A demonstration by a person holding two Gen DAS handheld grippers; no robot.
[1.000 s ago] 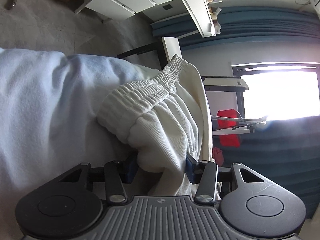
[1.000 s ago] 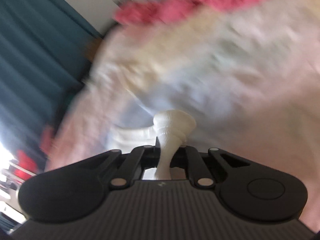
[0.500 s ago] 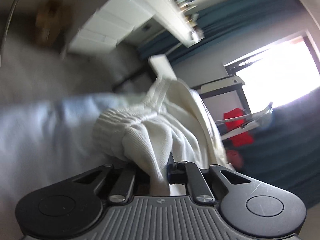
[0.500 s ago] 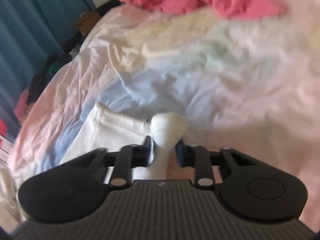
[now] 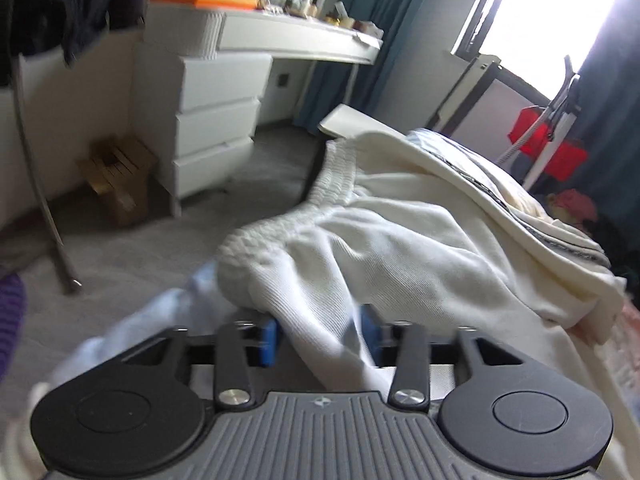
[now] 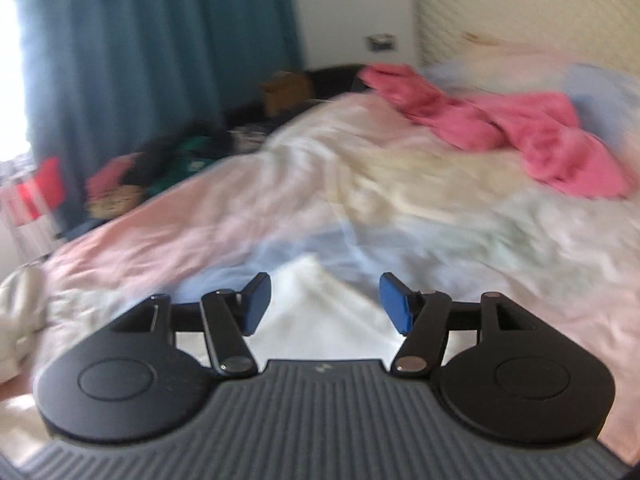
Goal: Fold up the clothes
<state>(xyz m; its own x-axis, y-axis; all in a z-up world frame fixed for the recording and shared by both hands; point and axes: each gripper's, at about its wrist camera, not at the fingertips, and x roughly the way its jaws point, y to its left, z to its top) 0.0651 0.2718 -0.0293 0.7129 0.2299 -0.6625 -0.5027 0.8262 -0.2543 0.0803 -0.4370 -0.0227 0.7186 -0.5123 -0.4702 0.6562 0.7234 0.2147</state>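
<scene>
A bedroom bed (image 6: 168, 232) covered in a pastel duvet is serving as the folding surface. The left gripper (image 5: 320, 338), jaws spread around a fold without clamping it, is lying against the cream ribbed sweatpants (image 5: 400, 240), whose waistband is running away toward the white drawer unit (image 5: 216, 116). The right gripper (image 6: 324, 300) is hovering released over a white garment corner (image 6: 320, 312), the pink garment (image 6: 500, 132) lying beyond.
</scene>
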